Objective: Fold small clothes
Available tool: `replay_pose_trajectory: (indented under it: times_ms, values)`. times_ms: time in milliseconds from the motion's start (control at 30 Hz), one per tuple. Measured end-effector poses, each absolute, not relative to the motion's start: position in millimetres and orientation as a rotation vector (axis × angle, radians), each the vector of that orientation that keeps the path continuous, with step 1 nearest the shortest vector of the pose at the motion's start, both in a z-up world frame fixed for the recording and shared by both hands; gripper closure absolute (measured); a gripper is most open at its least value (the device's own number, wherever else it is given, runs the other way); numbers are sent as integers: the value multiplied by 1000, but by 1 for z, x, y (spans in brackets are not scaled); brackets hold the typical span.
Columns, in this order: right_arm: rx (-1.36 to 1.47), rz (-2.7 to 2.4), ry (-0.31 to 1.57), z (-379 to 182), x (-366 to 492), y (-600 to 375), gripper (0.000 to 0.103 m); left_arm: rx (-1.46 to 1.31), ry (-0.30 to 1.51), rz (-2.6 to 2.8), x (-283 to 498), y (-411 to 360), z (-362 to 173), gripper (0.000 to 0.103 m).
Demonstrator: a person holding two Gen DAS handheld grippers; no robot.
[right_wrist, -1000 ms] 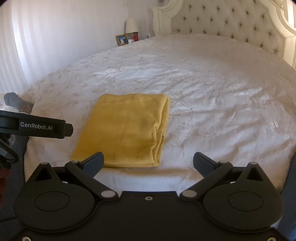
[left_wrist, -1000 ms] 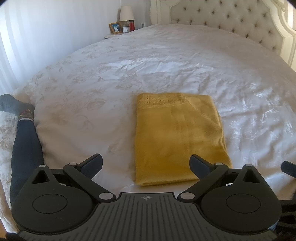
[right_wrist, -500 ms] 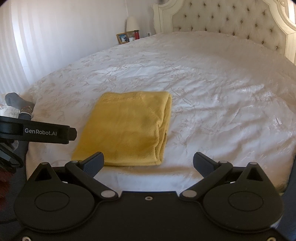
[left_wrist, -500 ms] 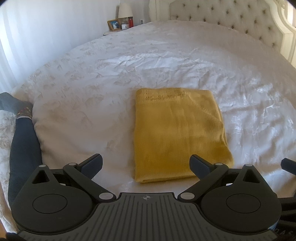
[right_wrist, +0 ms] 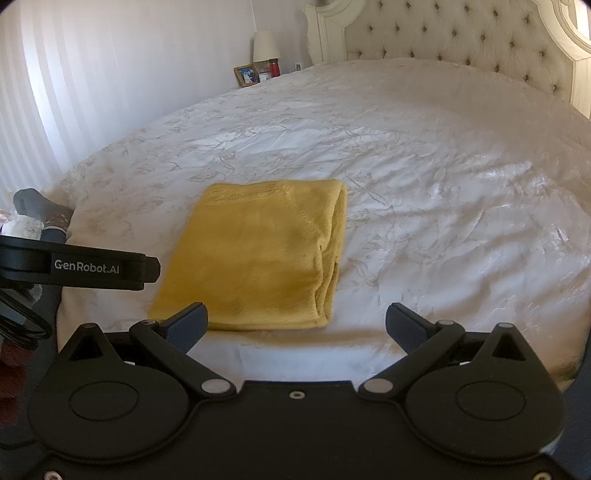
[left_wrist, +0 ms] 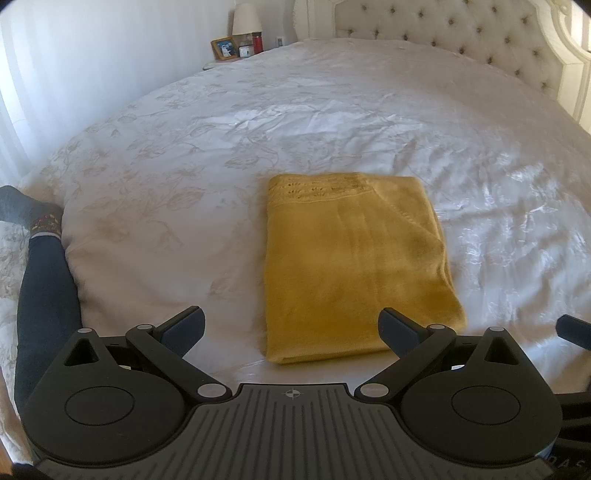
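- On the bed (left_wrist: 332, 110), near its foot edge, I see the yellow garment (left_wrist: 351, 266) lying flat, folded into a neat rectangle with a knit band along its far end.
- From the right wrist view the garment (right_wrist: 255, 258) shows stacked layers along its right side.
- My left gripper (left_wrist: 291, 326) hangs just short of the garment's near edge; its fingers (left_wrist: 186, 326) are spread wide and hold nothing.
- My right gripper (right_wrist: 295, 323) sits near the garment's near right corner, fingers (right_wrist: 406, 326) likewise spread wide with nothing between them.
- I see no containers on the bed.
- The left gripper's arm, marked GenRobot.AI, reaches in from the left of the right wrist view (right_wrist: 85, 267), just left of the garment and apart from it.
- A white bedspread (right_wrist: 443, 184) with a pale leaf pattern covers the bed, creased and shiny to the right of the garment.
- A leg (left_wrist: 44, 288) in dark trousers and a grey sock lies along the bed's left edge, well apart from the garment.
- A tufted cream headboard (left_wrist: 461, 40) stands at the far end.
- Beside it, a nightstand (left_wrist: 214, 65) carries a lamp (left_wrist: 246, 18), a framed photo (left_wrist: 224, 48) and a red can (left_wrist: 257, 42).
- Pale curtains (right_wrist: 74, 92) fill the left wall.
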State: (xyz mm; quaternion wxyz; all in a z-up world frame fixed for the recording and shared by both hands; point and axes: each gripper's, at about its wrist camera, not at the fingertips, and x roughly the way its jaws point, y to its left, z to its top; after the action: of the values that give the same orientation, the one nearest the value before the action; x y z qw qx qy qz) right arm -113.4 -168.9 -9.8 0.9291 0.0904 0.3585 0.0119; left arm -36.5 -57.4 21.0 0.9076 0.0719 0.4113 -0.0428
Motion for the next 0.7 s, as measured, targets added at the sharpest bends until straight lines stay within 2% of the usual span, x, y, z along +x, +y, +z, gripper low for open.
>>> replay_pose_trajectory:
  times_ms: [700]
  values:
    - [188, 30, 731, -8, -114, -169, 1, 163, 858, -110, -36, -62, 20, 1]
